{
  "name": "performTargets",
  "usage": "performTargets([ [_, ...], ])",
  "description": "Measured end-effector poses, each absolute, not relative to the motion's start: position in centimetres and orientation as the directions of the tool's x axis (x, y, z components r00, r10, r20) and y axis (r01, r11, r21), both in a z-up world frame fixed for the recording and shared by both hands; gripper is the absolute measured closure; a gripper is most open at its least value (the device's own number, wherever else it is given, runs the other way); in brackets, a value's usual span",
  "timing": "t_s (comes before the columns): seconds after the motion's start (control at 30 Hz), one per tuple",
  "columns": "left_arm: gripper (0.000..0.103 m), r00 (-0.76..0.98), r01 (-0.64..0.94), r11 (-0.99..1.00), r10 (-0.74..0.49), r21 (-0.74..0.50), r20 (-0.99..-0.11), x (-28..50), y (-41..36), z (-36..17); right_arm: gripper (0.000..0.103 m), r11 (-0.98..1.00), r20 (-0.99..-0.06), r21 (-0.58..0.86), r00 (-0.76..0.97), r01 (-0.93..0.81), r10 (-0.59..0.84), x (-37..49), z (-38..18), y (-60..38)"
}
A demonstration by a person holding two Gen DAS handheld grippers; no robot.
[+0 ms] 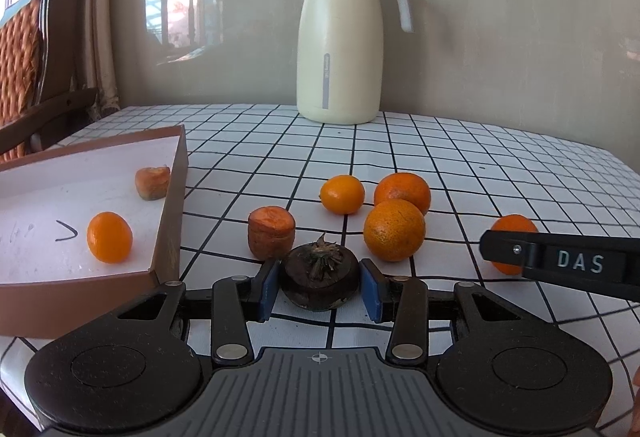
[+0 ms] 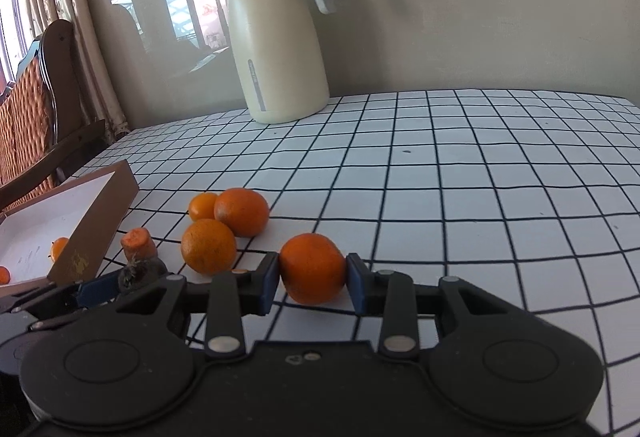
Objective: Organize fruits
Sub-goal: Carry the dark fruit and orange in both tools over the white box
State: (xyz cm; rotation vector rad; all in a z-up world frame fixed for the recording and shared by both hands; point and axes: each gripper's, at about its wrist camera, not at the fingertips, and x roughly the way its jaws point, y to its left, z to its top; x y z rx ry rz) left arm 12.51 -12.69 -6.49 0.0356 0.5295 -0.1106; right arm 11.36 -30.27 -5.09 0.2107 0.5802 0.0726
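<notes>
A dark brown fruit [image 1: 320,279] with a dried stem tuft sits on the checked cloth, and my left gripper [image 1: 320,289] is shut on it, blue pads against both sides. My right gripper [image 2: 312,279] is shut on an orange tangerine [image 2: 312,269] low over the cloth. In the left wrist view that tangerine [image 1: 514,227] shows behind a right finger [image 1: 560,261]. Two larger oranges [image 1: 394,230] [image 1: 402,193], a small orange fruit [image 1: 342,194] and a carrot chunk [image 1: 271,231] lie loose ahead. The brown box [image 1: 168,217] on the left holds a small orange fruit [image 1: 109,237] and a carrot chunk [image 1: 152,183].
A cream thermos jug [image 1: 340,37] stands at the back of the table by the wall. A wooden chair [image 1: 24,57] with an orange cushion is beyond the table's left edge. The checked cloth [image 2: 480,177] stretches to the right.
</notes>
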Motion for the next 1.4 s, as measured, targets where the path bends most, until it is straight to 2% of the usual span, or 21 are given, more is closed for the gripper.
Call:
performTargets([
  [0.7,0.060,0.859,0.217,0.975,-0.165,0.054,-0.485,8.0,-11.9,-5.0,0.076,0.981,-0.548,0.189,0.823,-0.048,0.146,6.5,-4.7,-30.1],
  [1.4,0.060,0.889,0.166,0.985,-0.129,0.047,-0.439,5.5,-7.5,-3.0,0.076,0.972,-0.502,0.193,0.837,-0.136,0.217,5.1,-3.3,-26.6],
])
